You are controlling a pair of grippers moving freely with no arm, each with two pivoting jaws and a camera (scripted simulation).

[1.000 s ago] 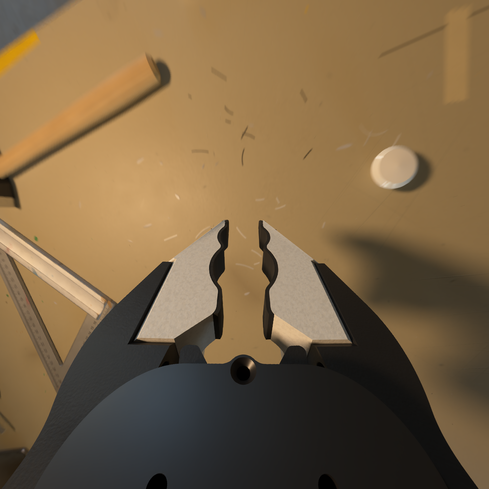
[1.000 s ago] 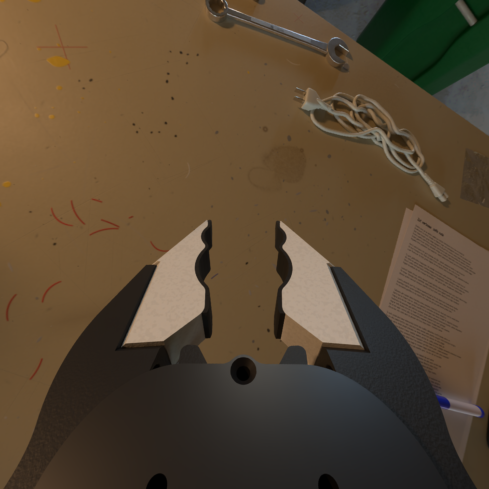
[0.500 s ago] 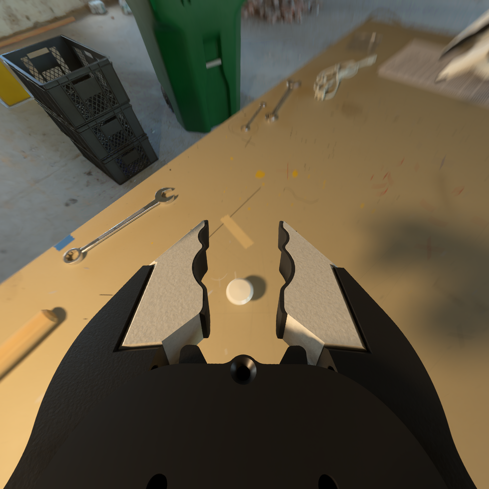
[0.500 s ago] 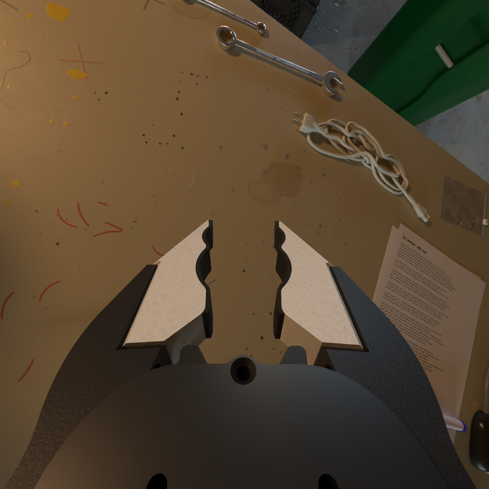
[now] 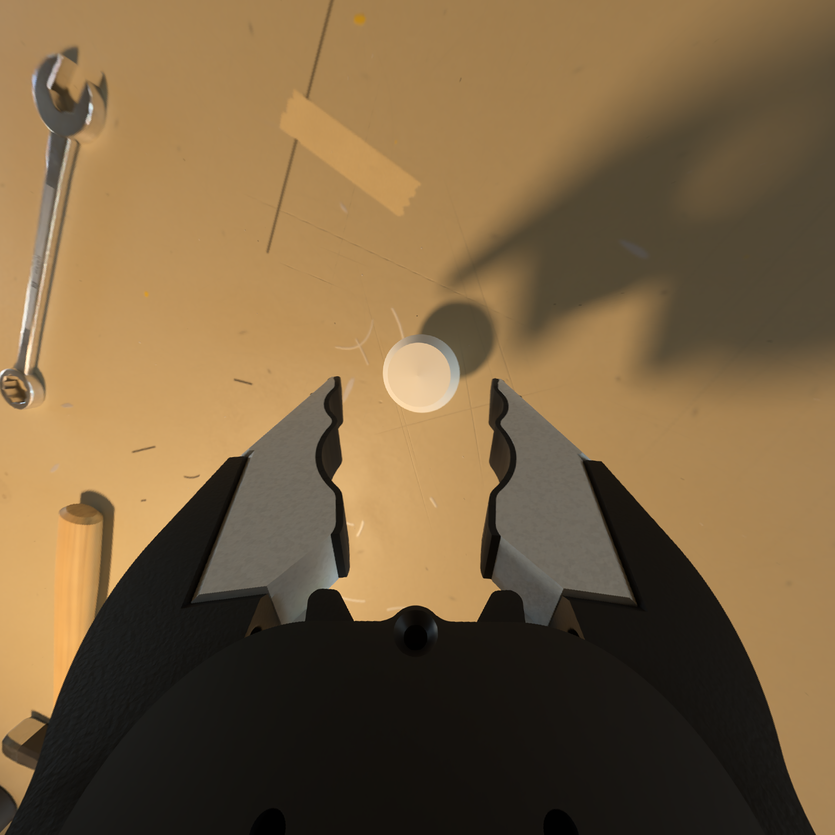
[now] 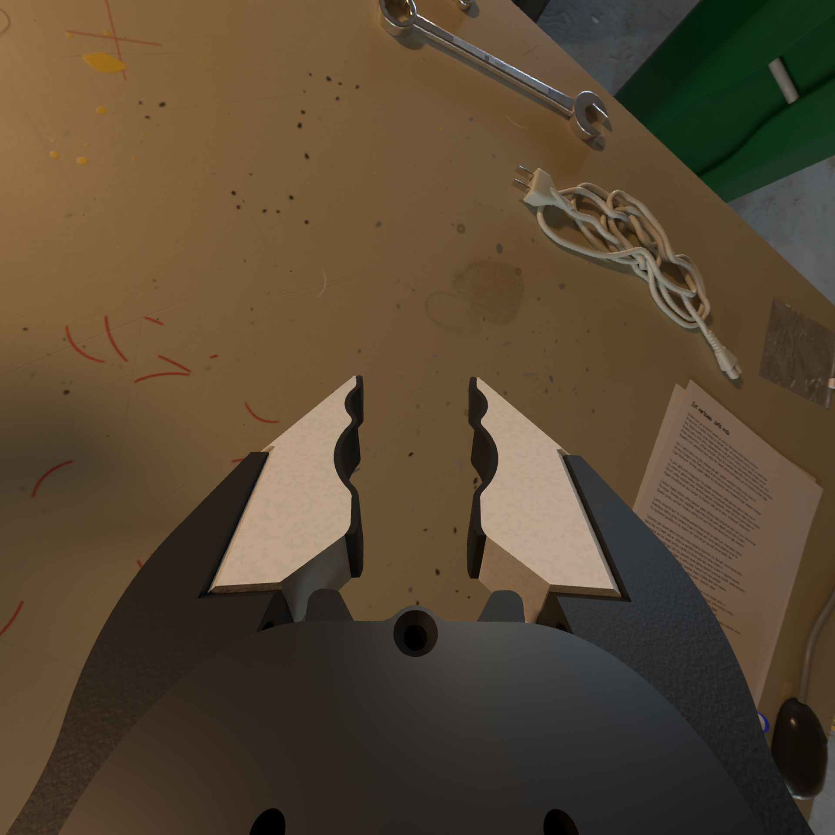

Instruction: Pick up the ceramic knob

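Note:
The ceramic knob (image 5: 420, 374) is a small white round cap standing on the tan workbench (image 5: 180, 271), seen from above in the left wrist view. My left gripper (image 5: 415, 384) is open wide and hangs over it, the knob lying just beyond and between the two fingertips, not touched by either. My right gripper (image 6: 415, 382) is open and empty above a bare speckled patch of the bench (image 6: 271, 226). The knob does not show in the right wrist view.
Left wrist view: a steel wrench (image 5: 45, 226) at far left, a wooden dowel (image 5: 79, 583) at lower left, a strip of tape (image 5: 348, 151). Right wrist view: a wrench (image 6: 492, 63), a coiled white cable (image 6: 628, 244), printed sheets (image 6: 723, 519), a black mouse (image 6: 797, 750), a green bin (image 6: 745, 81) past the bench edge.
My left gripper has opened wider and swung from a forward look to a downward one over the knob, now much closer. My right gripper has shifted only slightly and stays open.

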